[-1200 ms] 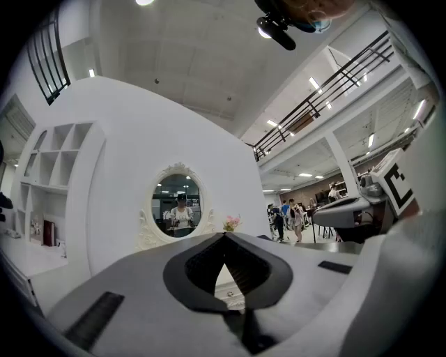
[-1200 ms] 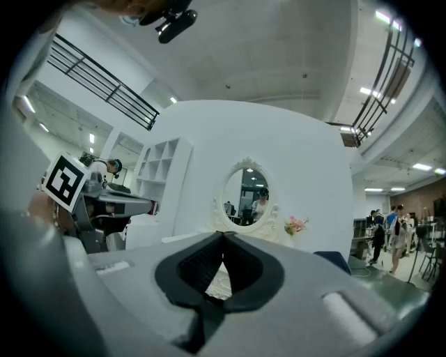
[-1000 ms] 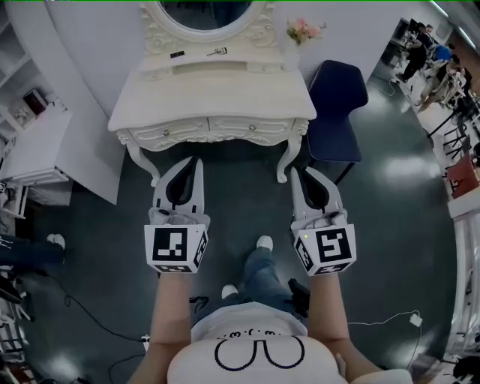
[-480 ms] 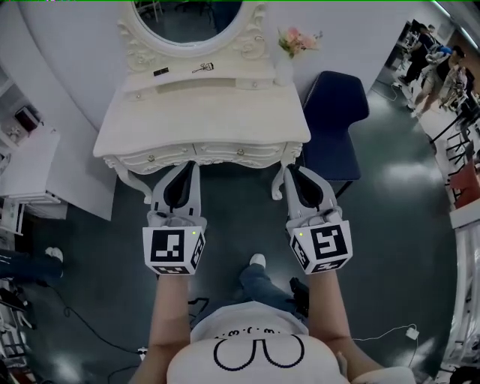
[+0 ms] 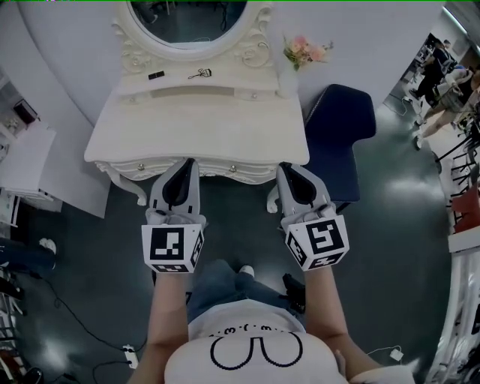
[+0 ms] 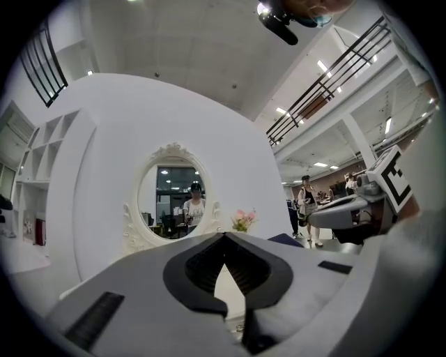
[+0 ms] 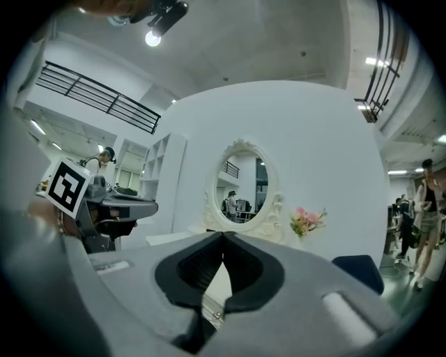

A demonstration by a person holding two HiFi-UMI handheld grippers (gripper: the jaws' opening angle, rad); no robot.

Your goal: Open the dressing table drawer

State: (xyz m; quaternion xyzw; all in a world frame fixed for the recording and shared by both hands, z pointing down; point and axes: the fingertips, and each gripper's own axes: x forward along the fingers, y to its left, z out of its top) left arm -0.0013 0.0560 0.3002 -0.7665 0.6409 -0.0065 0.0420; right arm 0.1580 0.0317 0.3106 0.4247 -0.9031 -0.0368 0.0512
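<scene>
The cream dressing table (image 5: 195, 124) stands ahead with an oval mirror (image 5: 187, 15). Its carved front holds two drawers, each with a small metal knob, one knob (image 5: 139, 166) on the left and the other knob (image 5: 232, 168) right of middle. My left gripper (image 5: 190, 161) is shut and empty, its tips at the table's front edge between the two knobs. My right gripper (image 5: 284, 166) is also shut and empty, near the table's right front corner. In the left gripper view the left gripper (image 6: 224, 235) has its tips together, with a knob (image 6: 239, 328) seen below them. The right gripper (image 7: 223, 233) in its own view likewise shows a knob (image 7: 216, 315) below its tips.
A navy chair (image 5: 341, 139) stands right of the table. Pink flowers (image 5: 304, 51) sit on the table's back right corner. A small black item (image 5: 156, 75) and a metal tool (image 5: 199, 73) lie on the upper shelf. White shelving (image 5: 22, 161) is at the left; a cable (image 5: 82, 311) crosses the floor.
Both grippers have moved forward to the table's front edge, still shut. The table now sits closer and lower in the head view.
</scene>
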